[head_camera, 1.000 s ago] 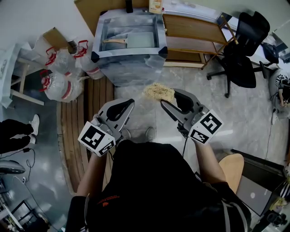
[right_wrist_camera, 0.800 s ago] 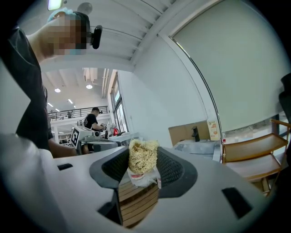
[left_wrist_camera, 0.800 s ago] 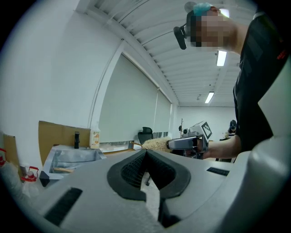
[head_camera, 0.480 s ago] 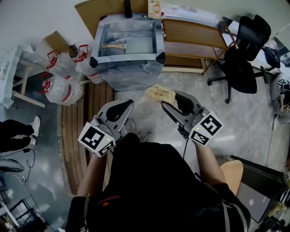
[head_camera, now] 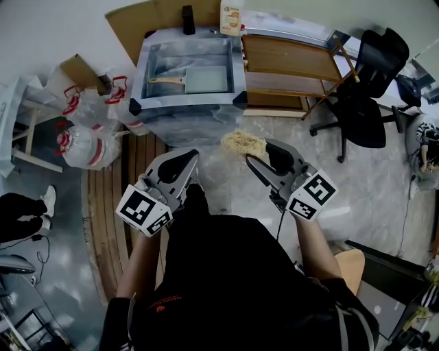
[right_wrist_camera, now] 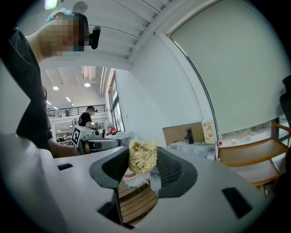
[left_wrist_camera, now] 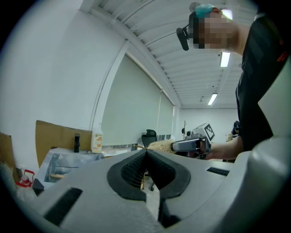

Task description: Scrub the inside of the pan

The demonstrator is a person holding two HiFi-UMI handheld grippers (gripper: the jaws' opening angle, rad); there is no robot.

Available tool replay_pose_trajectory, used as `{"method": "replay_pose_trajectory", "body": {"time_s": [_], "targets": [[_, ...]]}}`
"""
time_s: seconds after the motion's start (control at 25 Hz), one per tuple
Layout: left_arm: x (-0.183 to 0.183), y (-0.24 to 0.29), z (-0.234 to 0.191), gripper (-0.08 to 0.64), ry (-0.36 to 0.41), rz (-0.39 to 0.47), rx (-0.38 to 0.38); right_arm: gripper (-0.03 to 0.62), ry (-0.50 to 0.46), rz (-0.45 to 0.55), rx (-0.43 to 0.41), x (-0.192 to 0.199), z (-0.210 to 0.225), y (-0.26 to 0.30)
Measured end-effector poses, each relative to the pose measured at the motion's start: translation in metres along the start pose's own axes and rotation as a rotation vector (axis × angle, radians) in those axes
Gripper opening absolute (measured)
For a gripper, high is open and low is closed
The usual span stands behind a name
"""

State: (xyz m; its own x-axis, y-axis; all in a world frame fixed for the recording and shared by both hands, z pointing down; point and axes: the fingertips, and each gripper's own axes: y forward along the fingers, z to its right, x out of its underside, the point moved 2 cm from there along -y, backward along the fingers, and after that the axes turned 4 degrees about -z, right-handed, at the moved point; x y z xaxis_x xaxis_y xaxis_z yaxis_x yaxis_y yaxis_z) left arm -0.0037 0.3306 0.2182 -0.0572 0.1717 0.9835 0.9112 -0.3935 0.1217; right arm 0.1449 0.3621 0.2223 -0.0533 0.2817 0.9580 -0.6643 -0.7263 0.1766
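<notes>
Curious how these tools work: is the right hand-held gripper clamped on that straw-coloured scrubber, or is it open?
Shut on it. In the right gripper view, the scrubber sits pinched between the two jaws of the right hand-held gripper.

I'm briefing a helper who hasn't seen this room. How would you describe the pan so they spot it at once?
At the top of the head view stands a steel sink, left of the wooden rack. The pan lies inside its basin. It is square and pale grey with a wooden handle pointing left, unlike the bottle standing on the back rim.
</notes>
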Motion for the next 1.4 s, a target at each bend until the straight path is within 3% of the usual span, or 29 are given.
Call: {"method": "replay_pose_trajectory", "body": {"time_s": [0.32, 0.92, 1.4], "targets": [[-0.001, 0.026, -0.081, 0.017, -0.026, -0.018, 0.015, 0.190, 0.022, -0.021, 0.022, -0.012, 0.045, 0.064], [-0.013, 0.061, -0.291, 0.017, -0.071, -0.071, 0.071, 0.189, 0.081, -0.110, 0.083, -0.042, 0.128, 0.240], [-0.008, 0.084, -0.380, 0.017, -0.102, -0.091, 0.109, 0.189, 0.090, -0.179, 0.127, -0.053, 0.174, 0.313]]}}
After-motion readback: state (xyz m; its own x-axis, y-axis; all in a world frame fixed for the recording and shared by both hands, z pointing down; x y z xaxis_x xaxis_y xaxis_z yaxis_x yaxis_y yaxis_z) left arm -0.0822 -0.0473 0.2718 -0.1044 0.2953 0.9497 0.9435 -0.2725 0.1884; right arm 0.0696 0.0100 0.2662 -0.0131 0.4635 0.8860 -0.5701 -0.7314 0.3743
